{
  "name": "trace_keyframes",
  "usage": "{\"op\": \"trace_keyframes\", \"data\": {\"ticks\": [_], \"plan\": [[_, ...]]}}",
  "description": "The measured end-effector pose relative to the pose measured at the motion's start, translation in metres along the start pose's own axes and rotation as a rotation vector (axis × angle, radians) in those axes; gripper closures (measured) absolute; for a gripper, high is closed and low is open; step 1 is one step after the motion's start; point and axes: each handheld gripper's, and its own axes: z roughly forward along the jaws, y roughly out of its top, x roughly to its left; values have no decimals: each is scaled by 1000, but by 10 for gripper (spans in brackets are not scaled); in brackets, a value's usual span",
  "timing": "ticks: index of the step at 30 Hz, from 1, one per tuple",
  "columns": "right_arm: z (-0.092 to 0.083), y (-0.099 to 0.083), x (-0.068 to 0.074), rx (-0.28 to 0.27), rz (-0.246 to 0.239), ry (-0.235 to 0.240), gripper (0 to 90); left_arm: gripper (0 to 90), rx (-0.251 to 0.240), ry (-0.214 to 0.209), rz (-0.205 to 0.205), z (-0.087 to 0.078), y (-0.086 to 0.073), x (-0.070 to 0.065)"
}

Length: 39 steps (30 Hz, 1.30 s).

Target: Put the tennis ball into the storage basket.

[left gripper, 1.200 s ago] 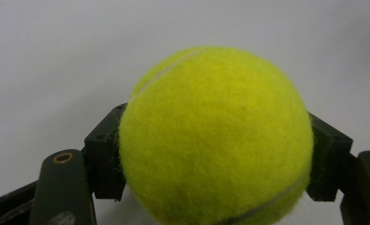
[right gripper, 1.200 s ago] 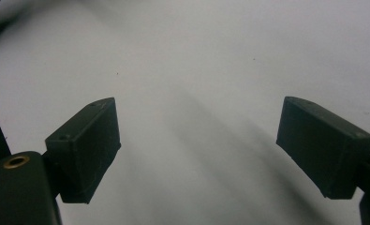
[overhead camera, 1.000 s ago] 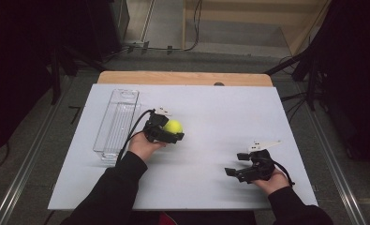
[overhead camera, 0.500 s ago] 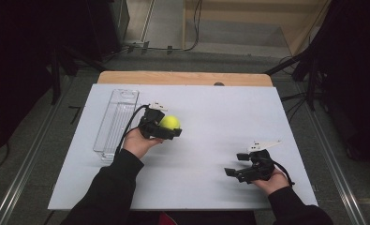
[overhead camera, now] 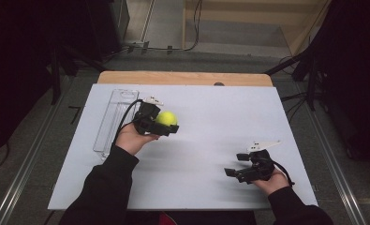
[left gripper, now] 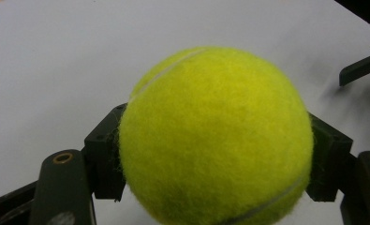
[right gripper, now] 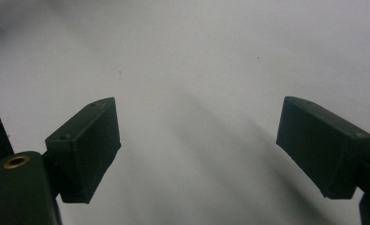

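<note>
Yellow and fuzzy, the tennis ball (overhead camera: 166,117) sits clamped between the two black jaws of the left gripper (overhead camera: 167,125), whose pads press its sides in the left gripper view (left gripper: 215,136). Ball and gripper are above the white table (overhead camera: 206,140), just right of the clear plastic tray (overhead camera: 113,119), which lies flat along the table's left part. Well to the right of the tray, near the table's front edge, the right gripper (overhead camera: 236,165) rests low with its jaws spread wide and nothing between them.
</note>
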Motion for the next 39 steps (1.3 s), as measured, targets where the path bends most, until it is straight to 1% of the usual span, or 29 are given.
{"op": "trace_keyframes", "data": {"ticks": [2,7,10,17,19,25,31,37,39], "plan": [[0,0,0,0,0,0,119,265,-1,-4,3,-3,2,0],[0,0,0,0,-1,-1,118,265,-8,0,-2,-7,3,0],[0,0,0,2,-2,0,119,265,-12,15,6,-8,3,1],[0,0,0,3,-11,6,118,264,-4,22,-6,-10,1,7],[0,0,1,0,-10,5,119,264,-2,24,-17,-10,1,9],[-1,0,1,-6,-10,4,118,264,0,21,-30,-13,0,14],[-1,0,0,-3,-9,4,118,264,3,36,-35,-18,-1,19],[0,0,0,-3,-8,5,119,264,4,38,-38,-22,-1,23],[-1,0,1,-6,-12,5,119,265,2,41,-44,-24,-2,25]]}}
